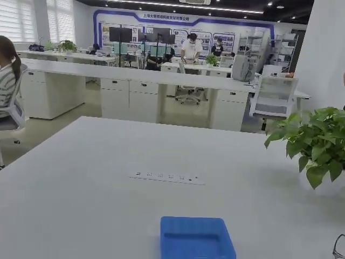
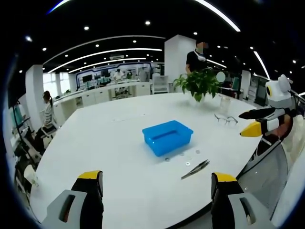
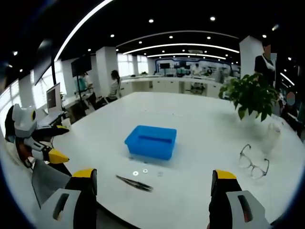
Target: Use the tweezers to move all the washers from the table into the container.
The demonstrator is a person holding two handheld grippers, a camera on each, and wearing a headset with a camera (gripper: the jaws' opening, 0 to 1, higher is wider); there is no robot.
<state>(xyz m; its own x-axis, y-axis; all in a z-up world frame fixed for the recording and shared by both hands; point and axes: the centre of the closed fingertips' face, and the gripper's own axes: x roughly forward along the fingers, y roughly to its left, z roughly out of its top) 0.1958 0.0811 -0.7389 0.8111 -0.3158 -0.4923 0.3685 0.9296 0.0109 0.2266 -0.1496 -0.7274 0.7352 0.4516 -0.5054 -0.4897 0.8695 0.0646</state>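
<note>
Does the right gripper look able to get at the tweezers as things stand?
Probably yes: the tweezers lie bare on the table ahead of the open right gripper, short of the blue container, nothing lying between them.

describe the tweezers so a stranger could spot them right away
On the white table, find the blue container. Just past a few washers on its near side, toward the table edge, lie the tweezers. They are the one long, thin, dark piece; the washers are tiny rings.
</note>
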